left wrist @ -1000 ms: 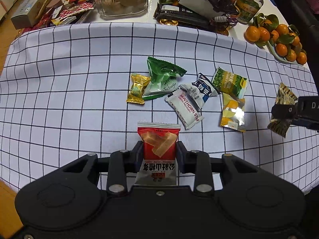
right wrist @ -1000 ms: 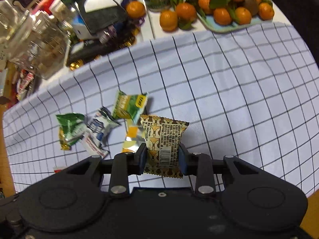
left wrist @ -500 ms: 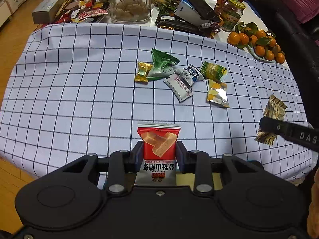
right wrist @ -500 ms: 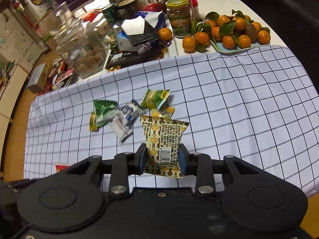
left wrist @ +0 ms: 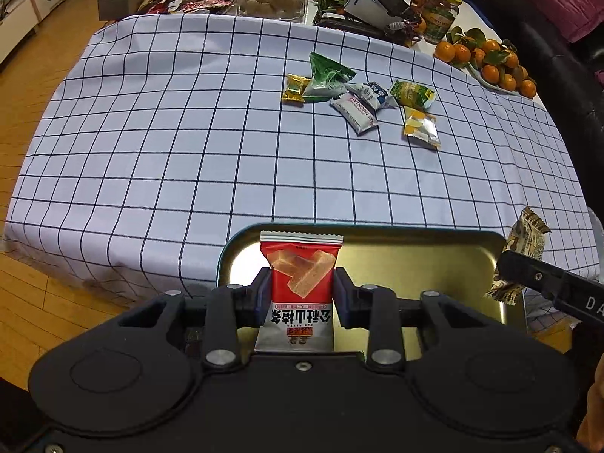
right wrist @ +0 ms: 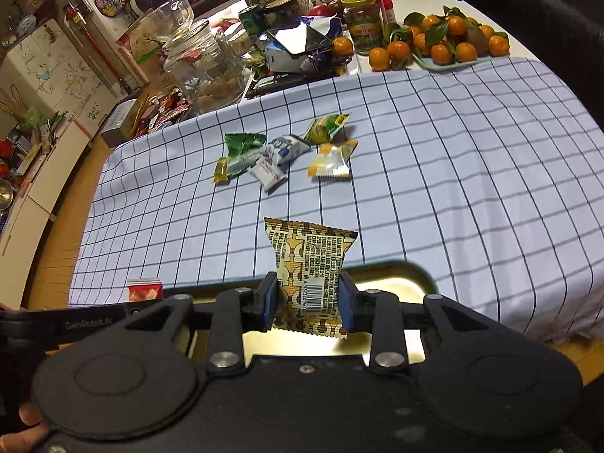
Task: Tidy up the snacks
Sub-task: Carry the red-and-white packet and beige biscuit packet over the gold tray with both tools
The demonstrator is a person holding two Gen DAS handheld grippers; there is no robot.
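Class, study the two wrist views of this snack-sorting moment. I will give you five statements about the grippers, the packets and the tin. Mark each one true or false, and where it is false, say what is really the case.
1. The left gripper grips a red packet. True.
2. The right gripper is open and holds nothing. False: it is shut on a brown patterned packet.
3. Six packets lie on the checked cloth. True.
4. The gold tin already holds several loose snacks. False: the part of its floor that shows is bare.
5. The oranges sit in the glass jar. False: they lie on a plate beyond the cloth.
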